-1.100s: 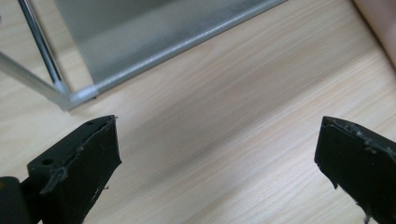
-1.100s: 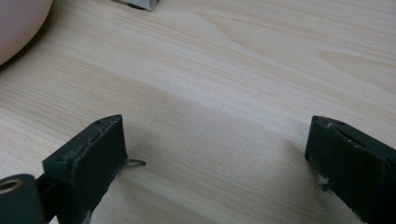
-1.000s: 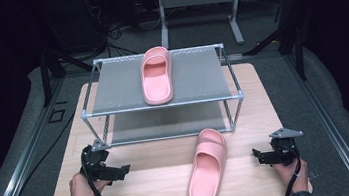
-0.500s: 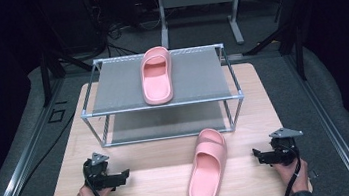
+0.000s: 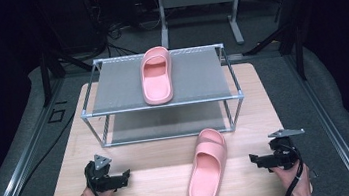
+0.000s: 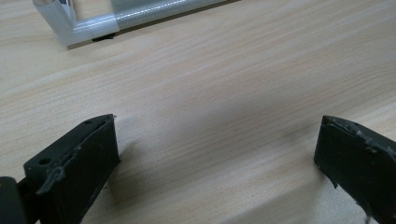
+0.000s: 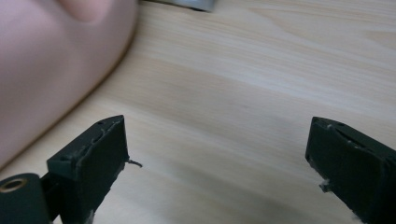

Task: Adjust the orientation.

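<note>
One pink slipper point(image 5: 156, 75) lies on the top shelf of a metal shoe rack point(image 5: 163, 107). A second pink slipper point(image 5: 208, 173) lies on the wooden table point(image 5: 154, 156) in front of the rack, toe toward the rack; its side shows as a pink mass point(image 7: 51, 70) in the right gripper view. My left gripper point(image 5: 125, 176) rests low at the table's front left, open, with only bare wood between its fingers point(image 6: 74, 163). My right gripper point(image 5: 255, 160) sits at the front right, open, its jaws pointing toward the slipper and apart from it.
The rack's foot point(image 6: 70, 28) stands just ahead of the left gripper. The table's front edge lies close under both hands. Dark floor, cables and a table frame point(image 5: 196, 4) surround the table.
My left gripper has drawn back toward the table's front edge and slightly right. The right gripper and both slippers have stayed put.
</note>
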Demonstrator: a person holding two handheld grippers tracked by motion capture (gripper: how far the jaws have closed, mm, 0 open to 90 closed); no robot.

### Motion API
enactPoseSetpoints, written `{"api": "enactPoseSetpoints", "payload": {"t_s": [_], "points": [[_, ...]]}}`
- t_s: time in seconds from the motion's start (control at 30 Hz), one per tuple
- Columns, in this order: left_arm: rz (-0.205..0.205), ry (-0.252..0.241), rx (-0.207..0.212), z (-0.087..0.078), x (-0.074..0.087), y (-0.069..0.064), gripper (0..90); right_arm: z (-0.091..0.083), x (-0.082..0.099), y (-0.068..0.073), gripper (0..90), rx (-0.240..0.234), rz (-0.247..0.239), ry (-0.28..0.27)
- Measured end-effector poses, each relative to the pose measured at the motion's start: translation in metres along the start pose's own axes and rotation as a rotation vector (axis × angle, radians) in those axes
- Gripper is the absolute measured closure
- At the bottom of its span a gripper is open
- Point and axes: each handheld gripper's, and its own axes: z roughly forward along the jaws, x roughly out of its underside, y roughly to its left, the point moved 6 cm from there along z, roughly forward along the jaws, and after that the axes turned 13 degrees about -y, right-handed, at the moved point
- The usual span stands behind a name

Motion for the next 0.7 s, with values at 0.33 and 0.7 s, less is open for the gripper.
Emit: {"api": "enactPoseSetpoints", "payload": {"t_s": [0.33, 0.7], "points": [[0.000, -0.001, -0.001, 0.000, 0.000, 0.000, 0.0, 0.005, -0.010, 0.080, 6.7, -0.137, -0.064, 0.085], [0.000, 0.000, -0.001, 0.000, 0.000, 0.000, 0.0, 0.037, -0.013, 0.111, 20.8, -0.155, -0.093, 0.155]]}}
